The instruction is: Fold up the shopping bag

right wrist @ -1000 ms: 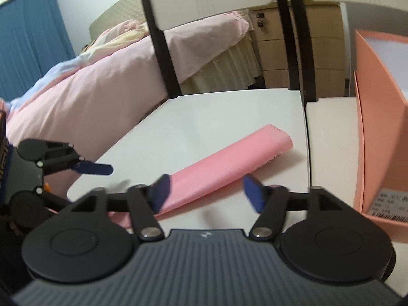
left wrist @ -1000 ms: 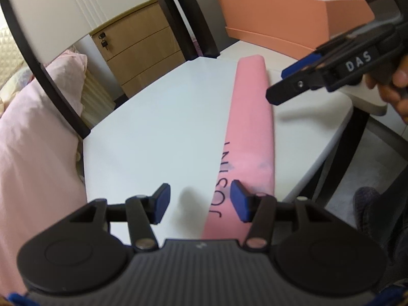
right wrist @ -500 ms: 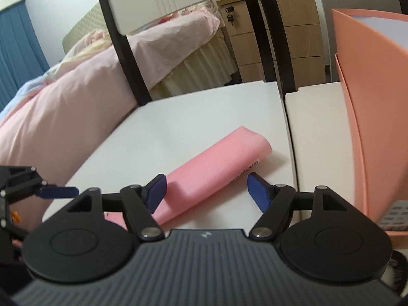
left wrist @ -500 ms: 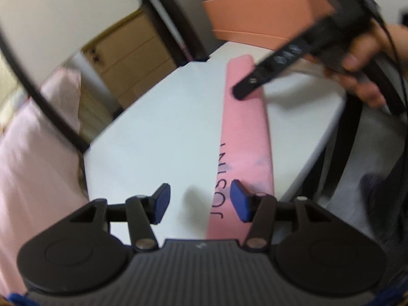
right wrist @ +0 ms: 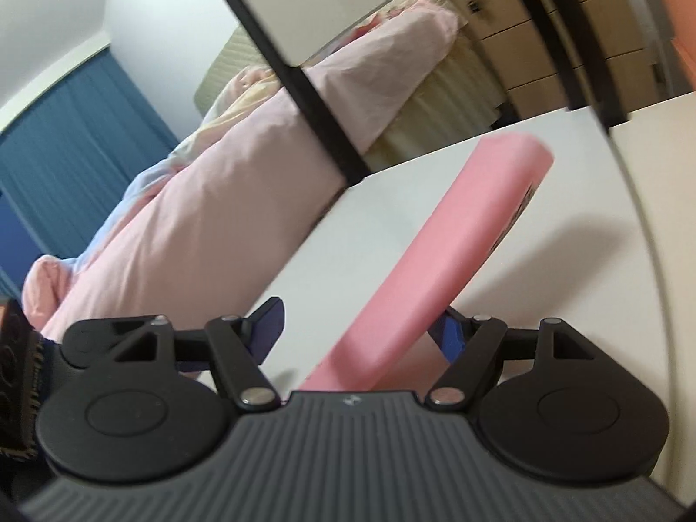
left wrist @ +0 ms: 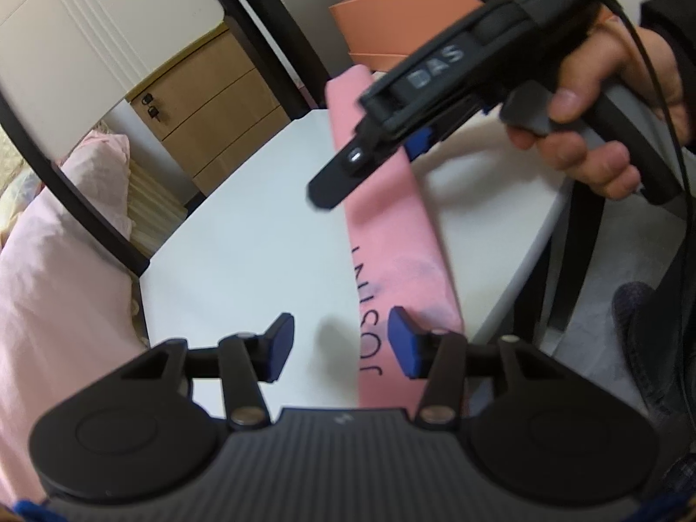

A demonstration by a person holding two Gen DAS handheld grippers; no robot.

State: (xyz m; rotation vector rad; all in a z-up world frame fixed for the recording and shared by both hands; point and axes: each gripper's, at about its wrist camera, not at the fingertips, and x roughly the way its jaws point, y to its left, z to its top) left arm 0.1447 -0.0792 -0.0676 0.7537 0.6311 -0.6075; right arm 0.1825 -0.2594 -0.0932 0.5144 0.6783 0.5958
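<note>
At the far left of the left wrist view lies a soft pale pink duvet [left wrist: 65,261], and above it stands the white chair back with black frame [left wrist: 87,43]. Next comes the white tabletop [left wrist: 243,252], mostly bare.

At the lower middle of this view the left gripper [left wrist: 339,343] hangs above the table. Its jaws are closing a little, but they stand apart and nothing is pressed between them. Its right blue pad [left wrist: 402,343] lies over the near end of the long pink fabric shopping bag [left wrist: 391,226], which is already folded into a narrow strip with dark letters. The strip runs from the bottom middle up to the upper middle, where it ends before the flat orange cardboard box [left wrist: 391,21].

At the upper right, a person's hand [left wrist: 609,122] holds the right gripper [right wrist: 352,326] over the far half of the strip. In the right wrist view its jaws stand wide, and the strip passes between them nearer the right pad; whether it touches that pad is not clear, but no grip is made.

The step in hand seems to be taking the strip to fold it across its length. To do it well, the right gripper should close on all layers together, near the edge, so the inner layers do not slip. The left gripper should pin the near end flat, and the lifted end should land square on it.
</note>
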